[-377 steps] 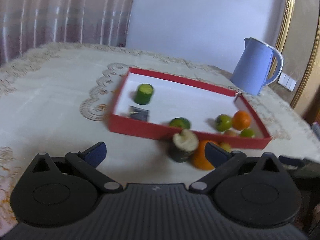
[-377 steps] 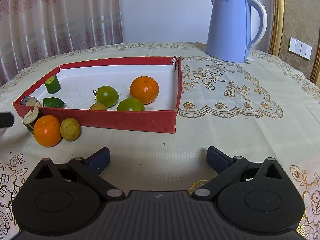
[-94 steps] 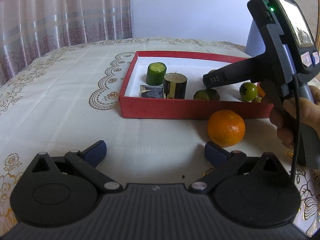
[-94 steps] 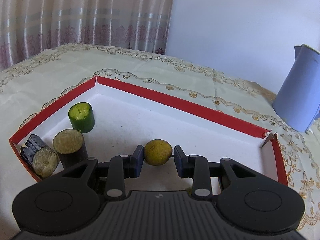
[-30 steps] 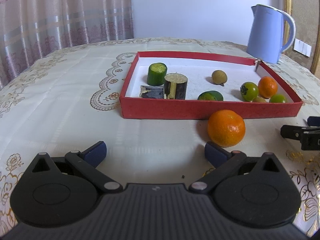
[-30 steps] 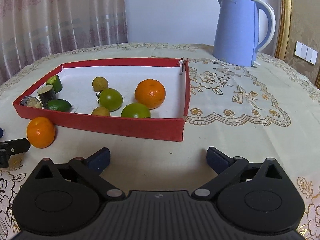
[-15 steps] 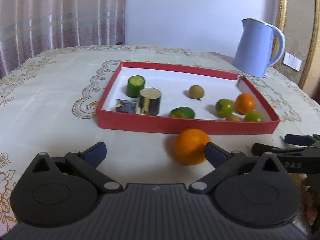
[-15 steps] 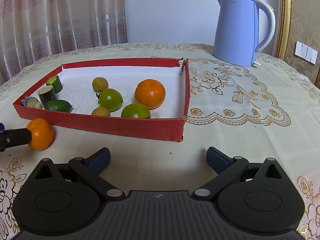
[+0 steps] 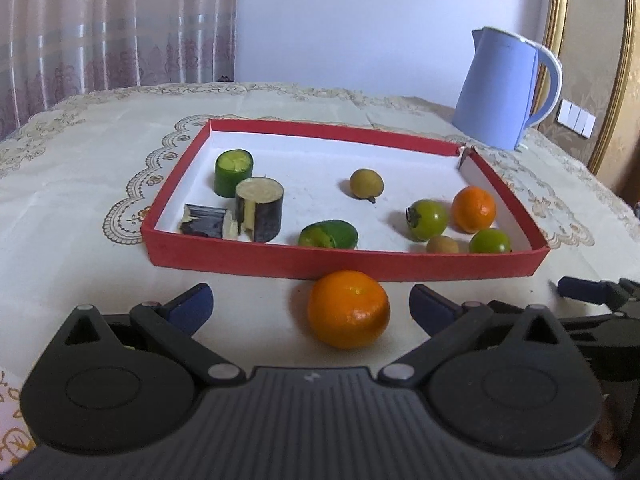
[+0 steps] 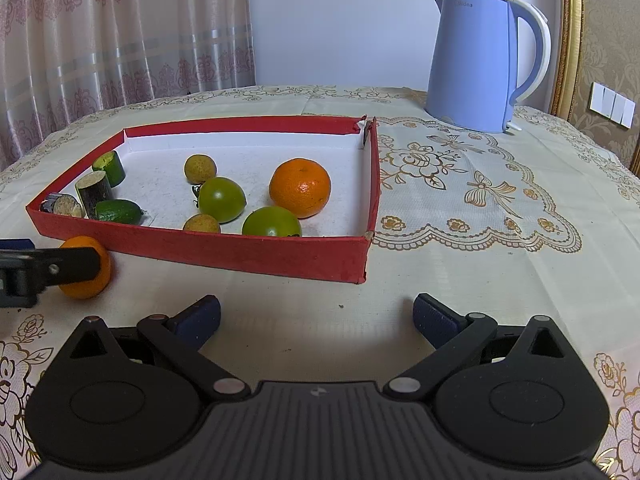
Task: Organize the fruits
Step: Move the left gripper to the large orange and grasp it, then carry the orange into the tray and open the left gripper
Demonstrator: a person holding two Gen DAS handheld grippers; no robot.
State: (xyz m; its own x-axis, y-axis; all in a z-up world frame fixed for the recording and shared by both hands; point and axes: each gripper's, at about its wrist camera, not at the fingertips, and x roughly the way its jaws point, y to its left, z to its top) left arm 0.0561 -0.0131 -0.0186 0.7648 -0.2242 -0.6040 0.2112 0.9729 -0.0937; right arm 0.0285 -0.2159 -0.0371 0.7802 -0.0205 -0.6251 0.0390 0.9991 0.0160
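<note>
An orange (image 9: 348, 310) lies on the tablecloth just in front of the red tray (image 9: 344, 266). My left gripper (image 9: 311, 306) is open, its fingers either side of the orange without touching it. From the right wrist view the orange (image 10: 86, 266) is partly hidden behind a left finger (image 10: 48, 266). The tray (image 10: 200, 246) holds another orange (image 10: 300, 187), green fruits (image 10: 221, 199), small yellow fruits (image 10: 200, 168) and cut vegetable pieces (image 10: 94, 190). My right gripper (image 10: 316, 318) is open and empty over bare cloth in front of the tray.
A blue kettle (image 10: 482, 60) stands behind the tray at the back right. The right gripper's fingertips (image 9: 582, 289) show at the right edge of the left wrist view. Curtains hang beyond the table's far left edge.
My left gripper has moved forward and right, so the orange now sits between its open fingers. The right gripper has stayed still.
</note>
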